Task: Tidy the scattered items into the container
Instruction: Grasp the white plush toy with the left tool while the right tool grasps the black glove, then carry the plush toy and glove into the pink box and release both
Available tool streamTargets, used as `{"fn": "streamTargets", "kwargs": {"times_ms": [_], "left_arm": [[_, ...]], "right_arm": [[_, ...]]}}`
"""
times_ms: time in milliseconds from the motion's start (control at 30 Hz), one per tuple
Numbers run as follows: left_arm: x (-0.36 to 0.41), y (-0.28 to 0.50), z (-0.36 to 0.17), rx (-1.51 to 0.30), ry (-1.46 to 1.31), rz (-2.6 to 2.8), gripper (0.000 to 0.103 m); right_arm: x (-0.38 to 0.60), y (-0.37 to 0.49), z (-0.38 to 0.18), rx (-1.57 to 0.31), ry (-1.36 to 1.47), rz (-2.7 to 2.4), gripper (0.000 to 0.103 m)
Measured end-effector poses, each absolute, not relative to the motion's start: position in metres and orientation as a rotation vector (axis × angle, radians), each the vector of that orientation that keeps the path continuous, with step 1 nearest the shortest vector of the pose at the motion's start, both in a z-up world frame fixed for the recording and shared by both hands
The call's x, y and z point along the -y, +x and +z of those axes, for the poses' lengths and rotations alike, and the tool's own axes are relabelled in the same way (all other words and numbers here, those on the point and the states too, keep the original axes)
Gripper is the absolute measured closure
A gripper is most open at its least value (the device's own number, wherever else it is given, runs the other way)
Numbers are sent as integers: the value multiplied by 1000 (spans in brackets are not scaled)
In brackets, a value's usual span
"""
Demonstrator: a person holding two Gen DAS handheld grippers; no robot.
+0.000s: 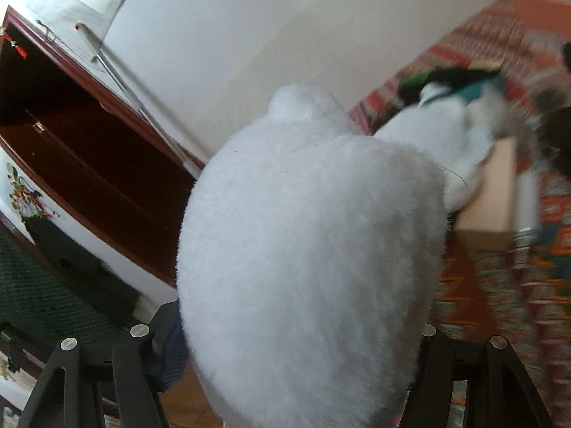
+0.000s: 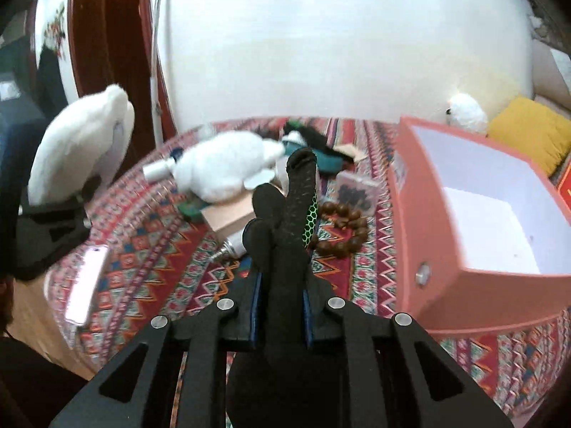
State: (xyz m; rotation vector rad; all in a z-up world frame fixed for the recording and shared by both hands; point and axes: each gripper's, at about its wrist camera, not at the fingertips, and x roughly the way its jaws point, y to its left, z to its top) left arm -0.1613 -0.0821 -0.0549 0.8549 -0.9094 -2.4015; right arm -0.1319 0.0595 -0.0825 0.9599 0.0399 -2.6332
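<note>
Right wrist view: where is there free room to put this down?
The pink box shows a bare white interior. The cloth between the phone and the bead bracelet is open. Behind the beads, around the white plush, it is crowded.

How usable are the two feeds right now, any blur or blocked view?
Left wrist: the white plush toy held in the left claw fills the middle, and the right side with the patterned cloth is motion-smeared. Right wrist: mostly sharp, strong fisheye bend, the black glove hides the centre, and the pink box is slightly soft.
</note>
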Motion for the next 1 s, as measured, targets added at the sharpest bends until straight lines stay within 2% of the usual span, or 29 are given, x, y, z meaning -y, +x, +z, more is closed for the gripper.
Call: {"fn": "streamTargets", "kwargs": {"times_ms": [433, 600, 767, 900, 1000], "left_arm": [[-53, -63, 20, 968, 652, -2716, 30], [-118, -64, 41, 1024, 592, -2905, 30], [-167, -94, 63, 997, 582, -3084, 30], [-196, -135, 72, 831, 688, -3259, 29], [-200, -184, 72, 514, 960, -3371, 28]], "right_arm": [[-163, -13, -1, 63, 777, -2798, 84], [-221, 3, 22, 92, 710, -2946, 84], [-276, -7, 46, 60, 655, -3089, 84], [-312, -44, 64, 12, 635, -3162, 84], [-333, -87, 67, 10, 654, -3178, 84]]}}
